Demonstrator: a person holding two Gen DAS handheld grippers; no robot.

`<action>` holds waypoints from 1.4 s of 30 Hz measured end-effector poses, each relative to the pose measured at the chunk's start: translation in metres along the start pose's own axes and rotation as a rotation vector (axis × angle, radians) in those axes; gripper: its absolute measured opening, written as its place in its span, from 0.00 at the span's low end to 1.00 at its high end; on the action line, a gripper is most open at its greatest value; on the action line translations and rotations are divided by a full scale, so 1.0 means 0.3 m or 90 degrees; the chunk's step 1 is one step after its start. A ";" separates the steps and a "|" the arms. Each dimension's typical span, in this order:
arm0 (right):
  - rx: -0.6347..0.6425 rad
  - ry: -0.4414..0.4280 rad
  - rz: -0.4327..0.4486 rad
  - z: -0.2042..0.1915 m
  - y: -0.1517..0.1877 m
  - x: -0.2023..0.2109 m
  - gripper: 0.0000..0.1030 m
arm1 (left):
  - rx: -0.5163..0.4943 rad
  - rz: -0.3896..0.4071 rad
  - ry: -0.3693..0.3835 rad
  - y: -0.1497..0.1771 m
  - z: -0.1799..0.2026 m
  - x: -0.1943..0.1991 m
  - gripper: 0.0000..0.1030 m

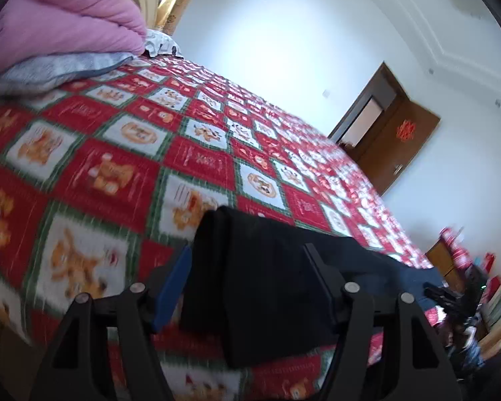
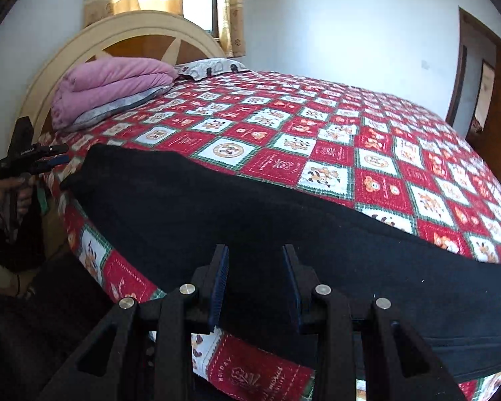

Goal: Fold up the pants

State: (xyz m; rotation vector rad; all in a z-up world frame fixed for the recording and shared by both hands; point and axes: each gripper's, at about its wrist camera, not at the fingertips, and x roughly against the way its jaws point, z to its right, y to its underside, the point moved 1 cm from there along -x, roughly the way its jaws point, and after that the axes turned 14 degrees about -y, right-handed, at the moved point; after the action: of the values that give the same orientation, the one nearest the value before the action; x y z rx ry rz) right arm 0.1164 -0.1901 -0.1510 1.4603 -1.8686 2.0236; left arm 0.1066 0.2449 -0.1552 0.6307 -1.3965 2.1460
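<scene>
The black pants (image 2: 250, 214) lie stretched along the near edge of the bed on the red patchwork quilt (image 2: 317, 140). My right gripper (image 2: 255, 257) is open, its fingers standing over the pants' middle without pinching cloth. My left gripper (image 1: 247, 254) is open, its fingers on either side of the pants' end (image 1: 267, 274), which shows as a folded black block between them. The left gripper also shows in the right wrist view (image 2: 55, 155), at the pants' far left end by the bed's edge, held in a hand.
A folded pink duvet (image 2: 107, 87) on a grey pillow and a patterned pillow (image 2: 210, 67) lie by the cream headboard (image 2: 93, 40). A brown door (image 1: 394, 147) stands in the far wall. Clutter sits on the floor past the bed (image 1: 467, 287).
</scene>
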 end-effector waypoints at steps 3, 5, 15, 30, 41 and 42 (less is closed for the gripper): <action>-0.028 -0.001 0.005 0.024 -0.006 -0.002 0.33 | -0.050 -0.019 -0.048 -0.026 0.053 -0.087 0.55; -0.049 -0.009 0.013 0.037 -0.005 0.004 0.33 | -0.071 -0.026 -0.074 -0.026 0.066 -0.126 0.50; -0.085 -0.016 0.017 0.072 0.026 -0.010 0.33 | -0.073 -0.035 -0.092 -0.011 0.051 -0.132 0.10; -0.070 0.020 0.011 0.086 0.054 -0.031 0.33 | 0.014 -0.066 -0.097 -0.143 -0.080 -0.261 0.00; 0.101 0.064 -0.036 -0.030 0.089 -0.081 0.36 | 0.028 -0.040 -0.098 0.006 -0.054 -0.058 0.71; 0.112 0.064 -0.041 -0.044 0.092 -0.086 0.37 | 0.023 -0.037 -0.093 0.018 -0.042 -0.045 0.76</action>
State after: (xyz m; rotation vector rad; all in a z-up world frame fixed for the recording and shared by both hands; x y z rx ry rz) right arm 0.1072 -0.1733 -0.1862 1.4055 -1.6222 2.2351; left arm 0.1120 0.2524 -0.1719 0.8460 -1.3990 2.1203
